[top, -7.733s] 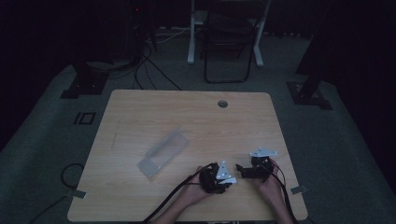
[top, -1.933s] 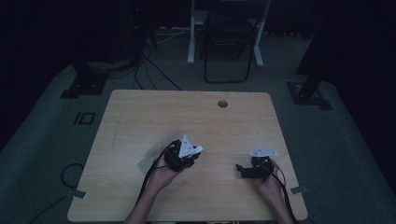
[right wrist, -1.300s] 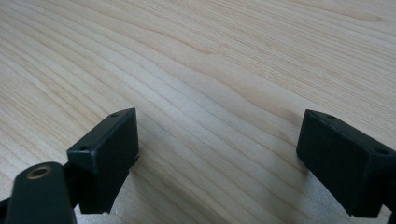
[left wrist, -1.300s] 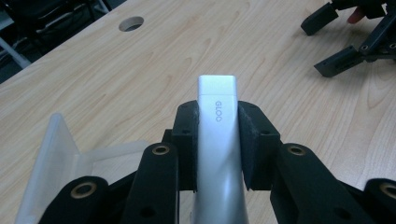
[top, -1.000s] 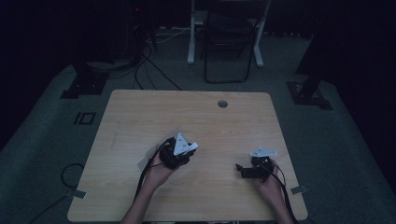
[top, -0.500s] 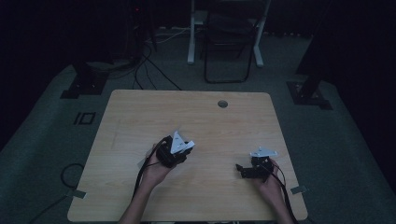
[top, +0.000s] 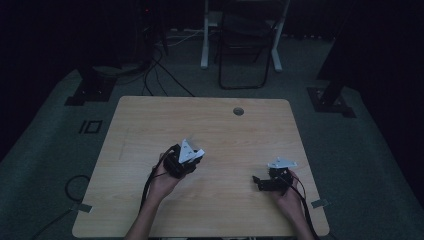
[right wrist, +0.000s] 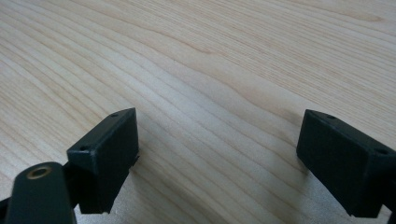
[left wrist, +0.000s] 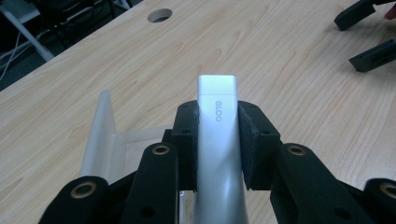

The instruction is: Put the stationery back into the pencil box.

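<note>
The silver stick (left wrist: 216, 140), lifted off the clear tray (left wrist: 103, 140) since earlier, is being clamped by the left gripper (left wrist: 217, 142); right gripper (right wrist: 219, 163) is being held open over the table (right wrist: 210, 56).

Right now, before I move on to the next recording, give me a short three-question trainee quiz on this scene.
1. True or false: the left gripper is shut on a silver bar printed GLOO.
2. What stands beside that bar on the table? A) a clear plastic case B) a mug C) a book
3. Fill in: the right gripper has its fingers ____, with bare wood between them.

Key: 1 true; 2 A; 3 open
</note>
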